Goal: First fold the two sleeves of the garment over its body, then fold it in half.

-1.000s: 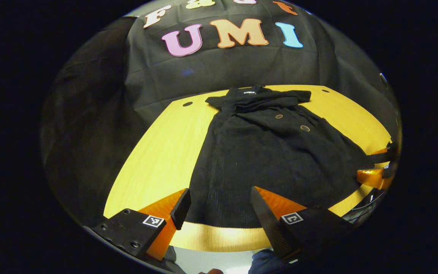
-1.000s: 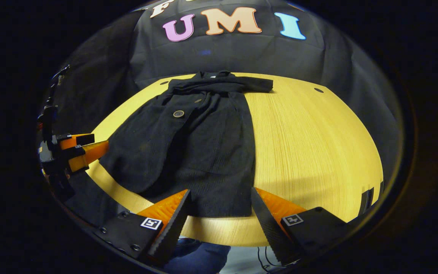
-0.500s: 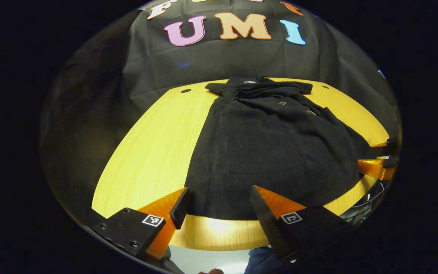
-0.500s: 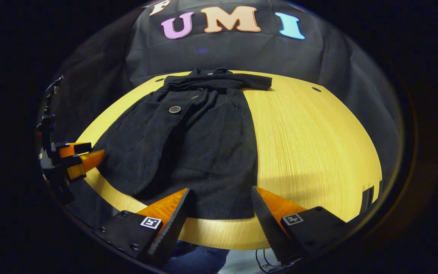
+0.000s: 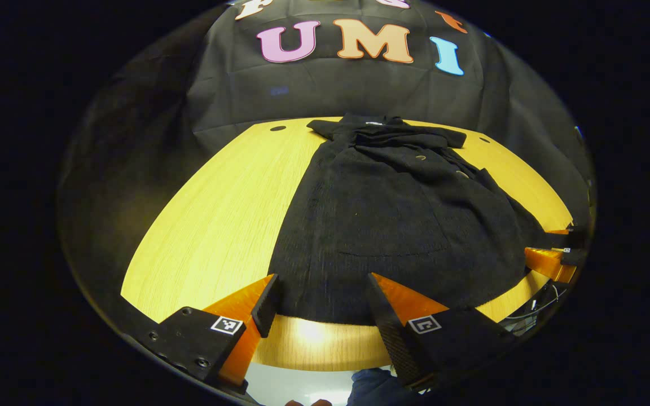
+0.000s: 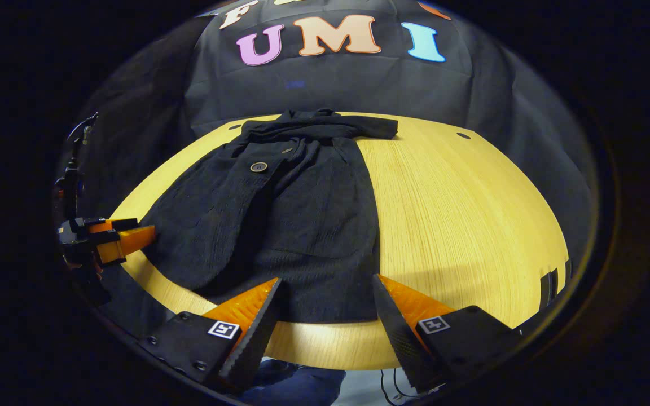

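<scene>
Both claws are wide and empty. I hold the left claw (image 5: 319, 307) and right claw (image 6: 325, 307) at the near hem of the garment (image 6: 297, 214), which lies flat on the bench (image 6: 471, 214), long axis running near to far, sleeves folded across its far end. Nothing obstructs the fold.
</scene>
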Available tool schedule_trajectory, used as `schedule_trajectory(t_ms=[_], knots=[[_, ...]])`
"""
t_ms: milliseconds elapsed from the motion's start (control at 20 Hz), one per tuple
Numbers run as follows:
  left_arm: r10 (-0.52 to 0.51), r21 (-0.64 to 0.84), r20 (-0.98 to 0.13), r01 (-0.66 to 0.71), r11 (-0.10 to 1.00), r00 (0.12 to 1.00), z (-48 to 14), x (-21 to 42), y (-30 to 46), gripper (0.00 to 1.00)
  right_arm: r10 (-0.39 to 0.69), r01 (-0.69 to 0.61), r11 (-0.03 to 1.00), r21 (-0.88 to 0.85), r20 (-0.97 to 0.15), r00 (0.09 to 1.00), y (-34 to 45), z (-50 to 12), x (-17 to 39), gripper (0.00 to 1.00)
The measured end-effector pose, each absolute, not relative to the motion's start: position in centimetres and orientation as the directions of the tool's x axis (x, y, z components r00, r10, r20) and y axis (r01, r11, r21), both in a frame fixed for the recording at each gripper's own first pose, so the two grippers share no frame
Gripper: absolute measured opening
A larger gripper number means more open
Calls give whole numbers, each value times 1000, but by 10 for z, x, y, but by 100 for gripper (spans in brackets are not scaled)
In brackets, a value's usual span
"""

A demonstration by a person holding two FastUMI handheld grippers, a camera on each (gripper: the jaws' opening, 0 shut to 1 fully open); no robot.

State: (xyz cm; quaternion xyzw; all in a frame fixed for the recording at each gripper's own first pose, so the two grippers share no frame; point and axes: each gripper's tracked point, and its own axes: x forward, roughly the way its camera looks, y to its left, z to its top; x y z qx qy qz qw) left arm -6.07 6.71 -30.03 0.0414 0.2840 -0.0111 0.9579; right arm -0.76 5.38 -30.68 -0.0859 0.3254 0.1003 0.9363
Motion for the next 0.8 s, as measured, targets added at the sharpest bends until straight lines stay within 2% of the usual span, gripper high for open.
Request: schedule_trajectory(t_ms=[50,200,250,350,450,500,600,650,700,750,800], knots=[[5,72,-542,41,997,840,-300,-61,67,90,129,-237,967,-92,-623,771,55,-309,-9,98],[-2,60,-541,41,997,841,-301,-61,62,81,123,-225,970,-91,-617,778,59,-309,-10,93],[-12,55,-542,50,997,840,-301,-61,60,79,128,-232,969,-90,-621,774,63,-311,-11,89],[-30,50,-543,68,996,839,-302,-60,56,71,120,-230,968,-97,-630,767,67,-311,-12,73],[-53,44,-549,92,995,834,-302,-61,50,63,113,-228,969,-98,-644,757,67,-310,-12,67],[-64,45,-556,107,993,829,-303,-62,47,53,126,-235,969,-83,-649,751,68,-309,-13,68],[-70,50,-568,119,992,820,-303,-62,41,33,137,-245,967,-77,-652,745,72,-309,-14,58],[-71,53,-571,123,991,818,-303,-62,40,27,138,-253,964,-86,-654,744,72,-310,-15,53],[-76,54,-571,129,990,817,-303,-62,38,18,142,-264,960,-89,-656,741,75,-310,-15,53],[-78,51,-573,130,990,816,-302,-62,38,15,141,-264,960,-93,-653,744,75,-311,-15,46],[-86,41,-575,133,990,813,-303,-63,37,11,155,-272,959,-82,-649,745,78,-311,-16,45]])
